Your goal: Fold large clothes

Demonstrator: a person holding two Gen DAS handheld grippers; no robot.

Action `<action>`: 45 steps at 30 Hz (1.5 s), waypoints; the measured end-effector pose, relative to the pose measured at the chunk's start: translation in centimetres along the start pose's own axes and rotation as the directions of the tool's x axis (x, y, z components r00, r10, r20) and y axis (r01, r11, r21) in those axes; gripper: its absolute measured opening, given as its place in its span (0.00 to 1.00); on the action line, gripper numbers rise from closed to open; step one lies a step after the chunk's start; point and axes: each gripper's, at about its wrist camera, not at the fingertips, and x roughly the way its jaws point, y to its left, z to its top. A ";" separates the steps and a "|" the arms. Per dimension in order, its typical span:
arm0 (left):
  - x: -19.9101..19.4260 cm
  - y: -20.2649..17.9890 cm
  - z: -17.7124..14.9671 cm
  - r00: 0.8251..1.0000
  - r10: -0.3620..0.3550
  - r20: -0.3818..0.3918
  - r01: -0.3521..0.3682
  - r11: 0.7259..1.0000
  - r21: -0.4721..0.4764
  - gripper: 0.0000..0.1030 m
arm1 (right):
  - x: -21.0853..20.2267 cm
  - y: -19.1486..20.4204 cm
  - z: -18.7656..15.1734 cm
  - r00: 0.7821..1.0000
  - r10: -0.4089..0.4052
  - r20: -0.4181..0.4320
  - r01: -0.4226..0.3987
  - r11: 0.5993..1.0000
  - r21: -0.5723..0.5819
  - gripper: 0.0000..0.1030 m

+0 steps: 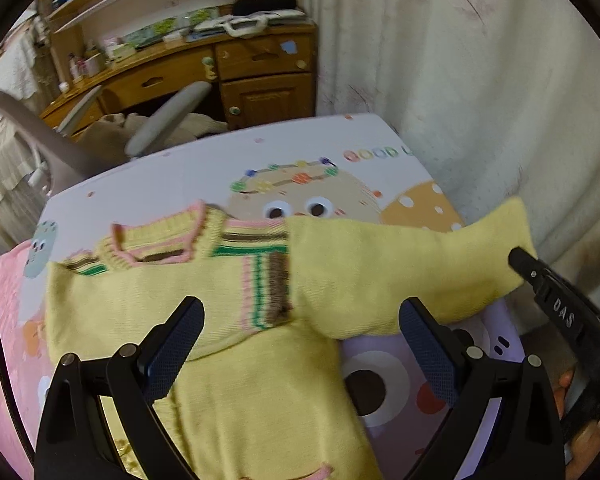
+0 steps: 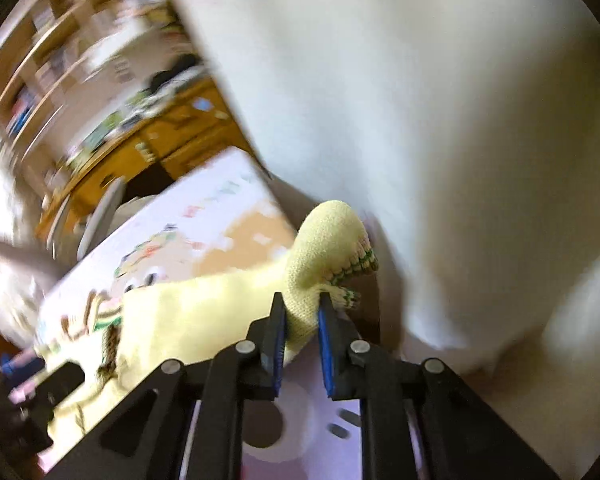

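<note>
A yellow knit sweater [image 1: 236, 344] with pink, green and brown stripes lies on the cartoon-print bed sheet [image 1: 172, 184]. Its left sleeve is folded across the chest. My left gripper [image 1: 300, 320] is open and empty, hovering over the sweater's body. My right gripper [image 2: 302, 312] is shut on the right sleeve [image 2: 324, 248] near its striped cuff and holds it lifted off the bed. In the left wrist view that sleeve [image 1: 412, 264] stretches out to the right, with the right gripper [image 1: 518, 258] at its end.
A cream curtain [image 1: 480, 80] hangs close along the bed's right side. A wooden desk [image 1: 228, 64] with clutter and a grey office chair [image 1: 168, 120] stand beyond the bed's far edge. A pink quilt [image 1: 0, 320] lies at the left.
</note>
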 end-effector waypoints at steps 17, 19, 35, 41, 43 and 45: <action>-1.8 14.3 -1.0 0.997 0.076 -0.006 -0.075 0.968 -0.240 0.95 | -1.4 19.9 -6.8 0.984 0.167 -0.053 -0.162 0.744 -0.648 0.32; -1.5 14.4 -1.1 0.999 0.046 -0.013 -0.047 0.971 -0.235 0.95 | -1.9 19.7 -7.0 0.982 0.176 -0.069 -0.181 0.759 -0.625 0.32; 2.7 2.4 3.2 0.985 -0.132 -0.108 0.134 0.991 0.009 0.93 | -1.8 12.2 -6.5 0.992 0.039 -0.122 -0.085 0.912 -0.401 0.32; 6.0 0.0 3.1 0.971 -0.118 -0.209 0.125 0.992 0.021 0.78 | -1.8 10.1 -6.6 0.991 0.023 -0.131 -0.069 0.930 -0.362 0.32; 7.0 -0.6 2.8 0.959 -0.128 -0.251 0.141 0.989 0.035 0.32 | -1.8 9.7 -6.7 0.990 0.019 -0.137 -0.067 0.932 -0.357 0.32; 7.8 -1.0 2.5 0.946 -0.143 -0.291 0.161 0.986 0.041 0.06 | -1.9 9.2 -6.7 0.990 0.013 -0.142 -0.062 0.935 -0.350 0.32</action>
